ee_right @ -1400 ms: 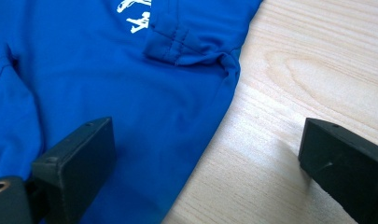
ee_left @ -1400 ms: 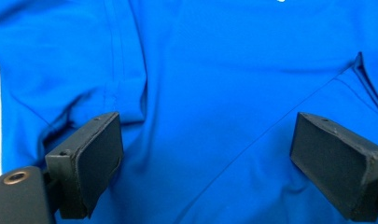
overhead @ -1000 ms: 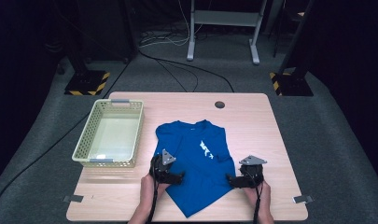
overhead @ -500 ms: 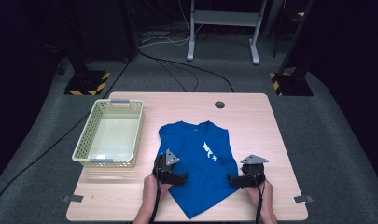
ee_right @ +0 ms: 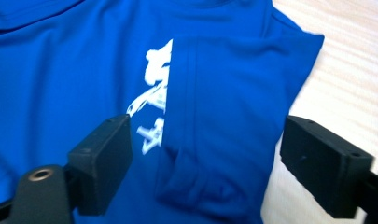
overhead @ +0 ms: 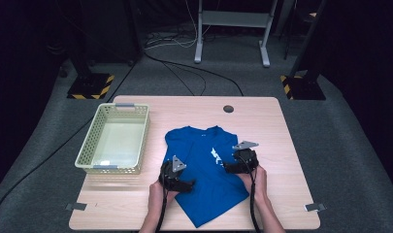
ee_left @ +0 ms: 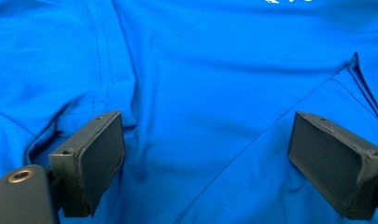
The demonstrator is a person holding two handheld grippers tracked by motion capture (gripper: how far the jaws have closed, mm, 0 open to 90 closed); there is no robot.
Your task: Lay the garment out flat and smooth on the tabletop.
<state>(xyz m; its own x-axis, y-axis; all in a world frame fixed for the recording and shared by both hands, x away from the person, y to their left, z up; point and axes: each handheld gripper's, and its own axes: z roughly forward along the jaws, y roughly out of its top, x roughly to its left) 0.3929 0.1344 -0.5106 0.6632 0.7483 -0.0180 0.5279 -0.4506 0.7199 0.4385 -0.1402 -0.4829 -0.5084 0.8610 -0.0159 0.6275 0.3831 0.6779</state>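
Note:
A blue T-shirt (overhead: pixel 199 150) with a white print (overhead: pixel 216 154) lies flat on the wooden table (overhead: pixel 267 126), collar pointing away from the person. My left gripper (overhead: pixel 185 184) rests at the shirt's left side, its jaws wide apart over smooth blue cloth (ee_left: pixel 200 70). My right gripper (overhead: pixel 228 169) hovers over the shirt's right side. In the right gripper view a sleeve (ee_right: pixel 233 93) lies folded inward across the print (ee_right: pixel 151 100). The right gripper (ee_right: pixel 205 168) has just been closing its jaws. The folded cloth sits under the gap and the pads do not press on it.
A pale mesh basket (overhead: pixel 87 151) stands on the left part of the table, with nothing in it. A round cable hole (overhead: pixel 228 108) sits near the far edge. Bare wood (ee_right: pixel 350 70) shows right of the shirt. Stands and cables are on the floor beyond.
My right gripper has moved away from the person and leftward, onto the shirt's right side. The left gripper has stayed where it was.

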